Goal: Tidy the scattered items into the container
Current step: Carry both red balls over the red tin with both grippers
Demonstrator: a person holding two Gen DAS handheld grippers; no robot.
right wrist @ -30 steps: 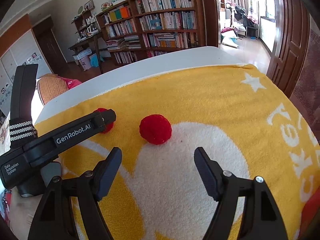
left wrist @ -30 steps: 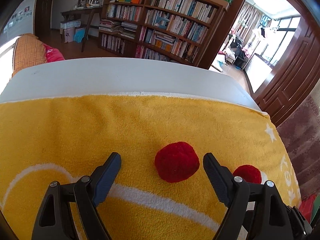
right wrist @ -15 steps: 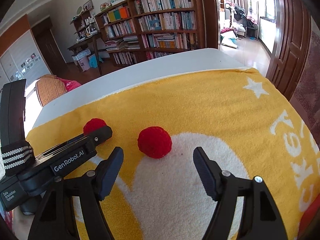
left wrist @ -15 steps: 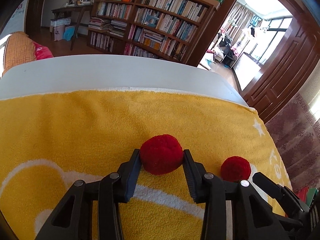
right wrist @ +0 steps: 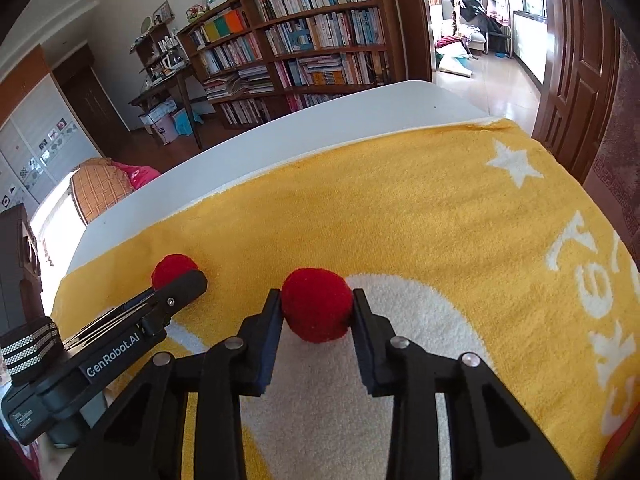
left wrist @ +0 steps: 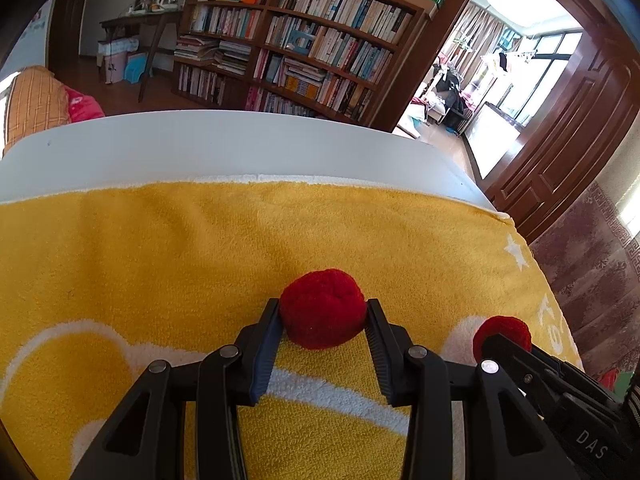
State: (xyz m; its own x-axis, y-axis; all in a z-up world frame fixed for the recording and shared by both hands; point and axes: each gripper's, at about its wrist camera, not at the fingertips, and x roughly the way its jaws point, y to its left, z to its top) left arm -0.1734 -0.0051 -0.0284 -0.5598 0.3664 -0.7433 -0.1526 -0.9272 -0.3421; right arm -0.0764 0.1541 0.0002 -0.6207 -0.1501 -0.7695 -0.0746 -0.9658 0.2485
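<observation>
Two red pom-pom balls lie on a yellow towel (left wrist: 160, 248). My left gripper (left wrist: 322, 316) is shut on one red ball (left wrist: 322, 308), which rests on the towel. My right gripper (right wrist: 314, 308) is shut on the other red ball (right wrist: 316, 304), also on the towel. In the left wrist view the right-hand ball (left wrist: 502, 332) shows partly behind the right gripper's body. In the right wrist view the left-hand ball (right wrist: 172, 270) shows behind the left gripper's body (right wrist: 120, 344). No container is in view.
The towel (right wrist: 440, 208) covers a white table (left wrist: 224, 148) whose far edge and right corner are visible. A bookshelf (left wrist: 304, 52), a desk and a doorway stand beyond the table. Something red and green (left wrist: 614, 380) peeks out at the right edge.
Both grippers went from wide open to shut, each on its red ball. The left closed first, the right in the last half second. The balls stay on the towel.
</observation>
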